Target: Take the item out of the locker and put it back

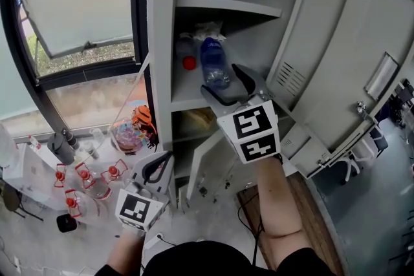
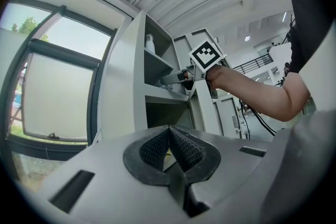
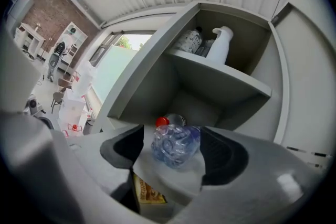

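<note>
Grey left gripper (image 1: 157,168), low beside the locker: pads pressed together, nothing between them. Grey metal locker (image 1: 162,42), door standing open. Middle shelf (image 1: 187,99): crumpled clear plastic bottle with blue label (image 1: 213,60), and a red-capped clear bottle (image 1: 187,56) just to its left. Right gripper (image 1: 223,82), at the shelf's front edge: jaws spread wide, crumpled bottle showing between them, pads clear of it.

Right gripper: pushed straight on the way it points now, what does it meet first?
Most likely the bluish plastic bottle on the locker's middle shelf. It sits in line between the open fingers of the right gripper, not gripped. Depth to it is unclear.
</note>
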